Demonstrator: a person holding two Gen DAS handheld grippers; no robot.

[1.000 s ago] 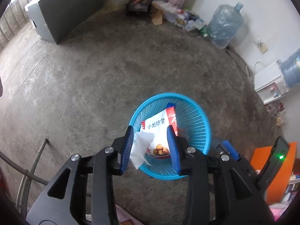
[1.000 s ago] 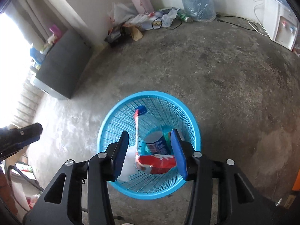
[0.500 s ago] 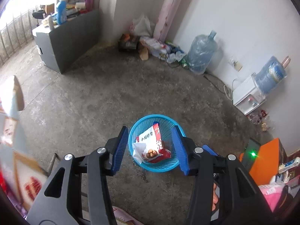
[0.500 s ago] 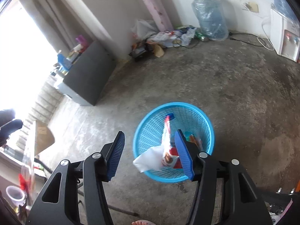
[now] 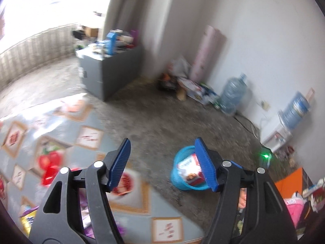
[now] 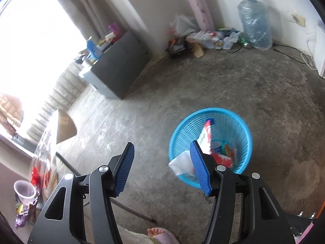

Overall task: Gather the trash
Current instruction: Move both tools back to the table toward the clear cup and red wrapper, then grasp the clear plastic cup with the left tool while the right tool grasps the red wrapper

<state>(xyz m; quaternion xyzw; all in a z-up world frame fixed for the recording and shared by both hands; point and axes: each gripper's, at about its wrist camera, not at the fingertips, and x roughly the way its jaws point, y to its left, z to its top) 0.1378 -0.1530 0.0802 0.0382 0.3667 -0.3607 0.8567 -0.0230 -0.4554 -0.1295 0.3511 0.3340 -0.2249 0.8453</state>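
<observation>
Concrete floor bears a blue mesh basket [image 6: 241,134] stuffed with wrappers [image 6: 206,136].

Left tool [image 5: 162,162], right tool [image 6: 161,166]: agape, empty

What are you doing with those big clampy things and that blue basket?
A person is picking up trash with a gripper in each hand. The blue basket sits on the concrete floor with snack wrappers and a white tissue already inside. Both the left gripper and the right gripper are open and hold nothing; the left's jaws have just been opening wider. More wrappers and a plastic cup wait on the patterned table to the side.
</observation>
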